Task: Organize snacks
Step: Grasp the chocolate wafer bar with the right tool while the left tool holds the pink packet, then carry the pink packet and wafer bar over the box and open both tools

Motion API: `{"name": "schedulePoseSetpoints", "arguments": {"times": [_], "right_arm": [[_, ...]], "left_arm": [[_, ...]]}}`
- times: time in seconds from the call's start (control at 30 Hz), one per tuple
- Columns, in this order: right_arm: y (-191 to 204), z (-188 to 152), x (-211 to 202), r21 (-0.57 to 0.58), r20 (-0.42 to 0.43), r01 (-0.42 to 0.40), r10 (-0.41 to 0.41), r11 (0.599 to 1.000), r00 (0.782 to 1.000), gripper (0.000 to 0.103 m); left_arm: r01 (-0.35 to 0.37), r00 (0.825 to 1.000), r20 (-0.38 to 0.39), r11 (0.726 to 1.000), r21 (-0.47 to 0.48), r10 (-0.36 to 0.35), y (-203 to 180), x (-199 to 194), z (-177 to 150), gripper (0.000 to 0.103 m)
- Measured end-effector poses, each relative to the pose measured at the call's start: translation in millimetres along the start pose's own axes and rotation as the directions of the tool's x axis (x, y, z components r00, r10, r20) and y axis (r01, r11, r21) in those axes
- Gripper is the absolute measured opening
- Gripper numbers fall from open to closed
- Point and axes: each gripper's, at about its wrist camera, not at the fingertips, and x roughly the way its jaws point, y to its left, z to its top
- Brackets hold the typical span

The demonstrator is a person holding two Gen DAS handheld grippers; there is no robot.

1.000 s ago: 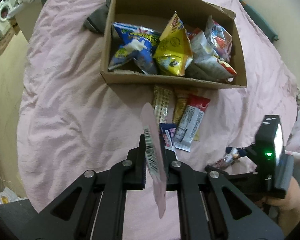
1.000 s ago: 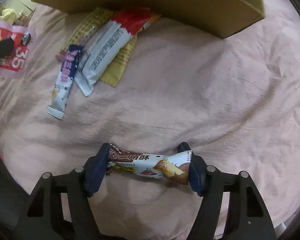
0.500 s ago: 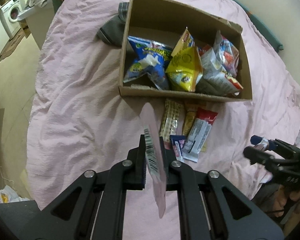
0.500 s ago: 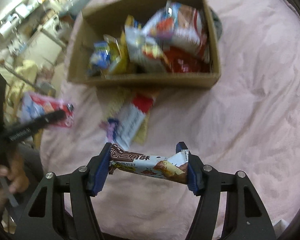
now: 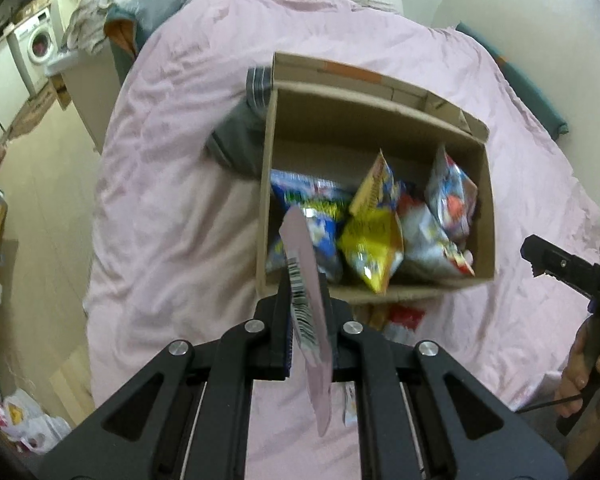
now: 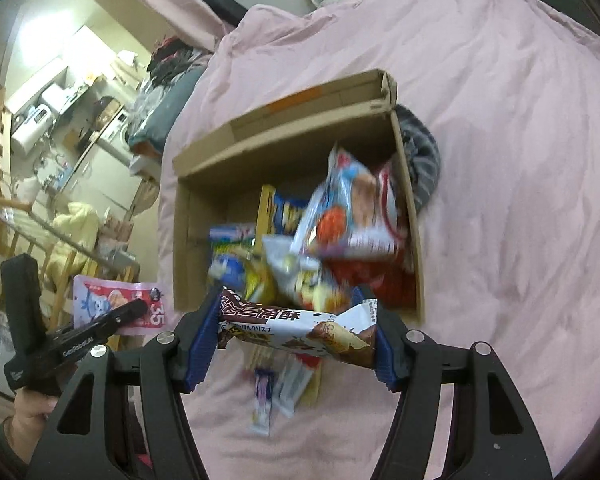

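Landmark: we take the open brown cardboard box (image 5: 374, 128) on the pink bedspread (image 5: 172, 184) as our reference.
Left gripper (image 5: 309, 330): we see its jaws clamped on a flat pink snack packet with a barcode (image 5: 306, 292), held edge-on just before the box's near wall.
Right gripper (image 6: 290, 336): we see its blue pads pressing the two ends of a brown-and-white chocolate wafer bar wrapper (image 6: 296, 326), crosswise, above the box's near wall.
Box contents: blue, yellow and white snack bags (image 5: 374, 240) stand inside.
Loose snacks: several long bar packets (image 6: 286, 386) lie on the bedspread just outside the box's near wall.
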Motion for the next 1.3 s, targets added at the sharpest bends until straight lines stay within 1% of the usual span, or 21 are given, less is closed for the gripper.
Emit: {"name": "schedulePoseSetpoints", "arguments": {"times": [0.07, 0.13, 0.23, 0.3, 0.33, 0.4, 0.53, 0.6, 0.67, 0.7, 0.77, 0.9, 1.3], "right_arm": [[-6.2, 1.1, 8.3, 0.025, 0.014, -0.049, 0.048, 0.998, 0.999, 0.067], [-13.1, -1.4, 14.4, 0.043, 0.021, -0.072, 0.071, 0.997, 0.997, 0.067], [-24.4, -3.9, 25.4, 0.104, 0.0, -0.075, 0.075, 0.992, 0.997, 0.067], [-28.5, -0.5, 33.6, 0.142, -0.005, -0.089, 0.091, 0.986, 0.996, 0.067], [-29.6, 1.2, 37.8, 0.146, -0.013, -0.093, 0.096, 0.985, 0.995, 0.068], [-33.8, 2.7, 49.1, 0.172, -0.047, -0.127, 0.137, 0.977, 0.989, 0.068], [-34.4, 4.7, 55.1, 0.169, -0.069, -0.114, 0.127, 0.979, 0.99, 0.069], [-33.7, 4.9, 54.8, 0.161, -0.068, -0.102, 0.115, 0.982, 0.991, 0.069], [-32.8, 4.4, 55.1, 0.14, -0.069, -0.063, 0.074, 0.988, 0.995, 0.069], [-31.9, 3.7, 54.7, 0.14, -0.073, -0.058, 0.069, 0.988, 0.995, 0.07], [-32.7, 2.4, 55.4, 0.146, -0.075, -0.067, 0.079, 0.987, 0.994, 0.07], [-33.2, 2.4, 56.7, 0.136, -0.075, -0.039, 0.05, 0.99, 0.996, 0.07], [-33.5, 1.9, 56.9, 0.119, -0.06, -0.022, 0.029, 0.993, 0.998, 0.072]], "left_arm": [[-0.011, 1.0, 0.025, 1.0, 0.013, 0.011, -3.5, 3.0, 11.7, 0.006], [-0.034, 0.998, 0.056, 0.999, 0.028, 0.032, -8.4, 9.6, 18.4, 0.006], [-0.043, 0.996, 0.082, 0.998, 0.046, 0.039, -12.2, 25.2, 17.1, 0.006], [-0.065, 0.995, 0.075, 0.996, 0.067, 0.06, -13.4, 37.0, 13.2, 0.006], [-0.058, 0.996, 0.072, 0.996, 0.061, 0.053, -12.7, 41.3, 11.9, 0.006], [-0.039, 0.996, 0.083, 0.998, 0.058, 0.034, -13.6, 41.7, 11.8, 0.006], [-0.053, 0.995, 0.093, 0.995, 0.082, 0.045, -21.1, 42.8, 13.6, 0.007], [-0.037, 0.997, 0.072, 0.997, 0.069, 0.032, -21.9, 46.0, 15.6, 0.007], [-0.032, 0.998, 0.059, 0.998, 0.048, 0.029, -21.9, 47.7, 16.6, 0.007], [-0.026, 0.998, 0.052, 0.999, 0.032, 0.024, -21.2, 47.8, 17.1, 0.007], [-0.014, 0.999, 0.043, 1.0, 0.023, 0.013, -22.1, 47.6, 17.0, 0.007], [-0.022, 0.999, 0.049, 0.999, 0.032, 0.02, -22.8, 46.2, 15.4, 0.007], [-0.021, 0.998, 0.058, 1.0, 0.015, 0.02, -17.2, 44.2, 15.6, 0.007]]}}
